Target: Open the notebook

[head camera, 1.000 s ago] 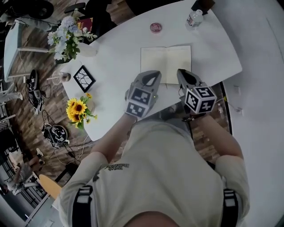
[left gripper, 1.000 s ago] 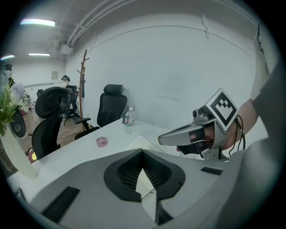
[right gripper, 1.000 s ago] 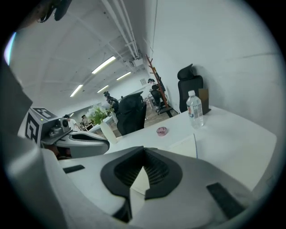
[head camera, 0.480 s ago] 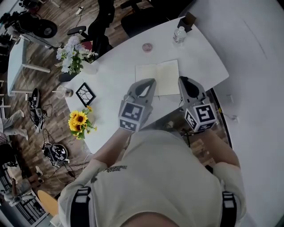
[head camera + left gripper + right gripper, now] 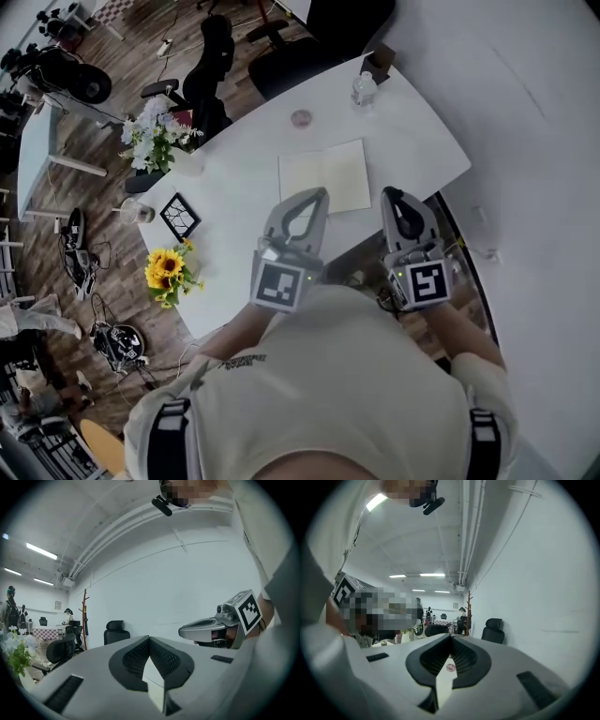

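Note:
The notebook (image 5: 325, 180) lies open and flat on the white table (image 5: 412, 141), its pale pages showing. Both grippers are held level above the table's near edge, close to my chest and clear of the book. In the head view my left gripper (image 5: 317, 194) hangs over the notebook's near left corner, and my right gripper (image 5: 391, 194) is just right of the book. Each is shut with nothing in it: the left gripper (image 5: 149, 638) and the right gripper (image 5: 451, 635) have their jaws meeting at the tips. The left gripper view also catches the right gripper (image 5: 211, 630) beside it.
On the table stand a pink round dish (image 5: 301, 118), a water bottle (image 5: 363, 89), a dark box (image 5: 380, 64), a vase of pale flowers (image 5: 155, 131), a black framed picture (image 5: 179, 217) and sunflowers (image 5: 167, 272). Office chairs (image 5: 309, 37) stand beyond the far side.
Both grippers have risen and drawn back from the notebook toward my chest, rolling as they went. The table looks smaller and farther below. The notebook stays open.

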Action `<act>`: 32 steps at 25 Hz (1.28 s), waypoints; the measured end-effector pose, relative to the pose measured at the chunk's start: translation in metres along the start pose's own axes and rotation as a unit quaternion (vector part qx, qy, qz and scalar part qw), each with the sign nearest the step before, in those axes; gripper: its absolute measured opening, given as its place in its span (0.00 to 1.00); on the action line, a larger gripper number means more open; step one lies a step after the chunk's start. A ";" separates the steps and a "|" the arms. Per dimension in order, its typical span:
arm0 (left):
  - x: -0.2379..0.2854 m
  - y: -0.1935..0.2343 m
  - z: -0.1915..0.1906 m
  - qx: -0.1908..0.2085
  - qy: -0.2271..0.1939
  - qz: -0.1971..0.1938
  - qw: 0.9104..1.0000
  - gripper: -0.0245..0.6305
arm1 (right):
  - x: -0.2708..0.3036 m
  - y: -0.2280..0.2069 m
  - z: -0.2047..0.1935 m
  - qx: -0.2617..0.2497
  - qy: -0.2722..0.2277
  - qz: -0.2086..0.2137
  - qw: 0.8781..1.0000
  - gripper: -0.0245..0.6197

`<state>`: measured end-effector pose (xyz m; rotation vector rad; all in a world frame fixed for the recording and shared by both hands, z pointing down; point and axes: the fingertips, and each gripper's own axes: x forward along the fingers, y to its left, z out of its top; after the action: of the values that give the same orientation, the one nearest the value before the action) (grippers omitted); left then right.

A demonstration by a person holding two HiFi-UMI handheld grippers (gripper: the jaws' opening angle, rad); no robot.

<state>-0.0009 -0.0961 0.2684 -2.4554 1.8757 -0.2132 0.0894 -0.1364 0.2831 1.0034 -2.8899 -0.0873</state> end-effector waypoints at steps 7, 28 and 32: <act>-0.011 -0.014 -0.015 -0.009 0.011 -0.007 1.000 0.06 | -0.014 0.008 -0.002 0.010 0.005 -0.005 1.000 0.04; -0.007 -0.005 -0.028 -0.022 0.033 -0.006 0.999 0.06 | -0.004 0.017 -0.005 0.032 0.017 0.005 0.999 0.04; -0.006 -0.004 -0.028 -0.022 0.030 -0.008 0.999 0.06 | -0.002 0.017 -0.006 0.033 0.018 0.005 0.999 0.04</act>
<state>-0.0018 -0.0880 0.2957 -2.5214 1.9046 -0.2516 0.0813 -0.1222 0.2903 0.9898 -2.8835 0.0278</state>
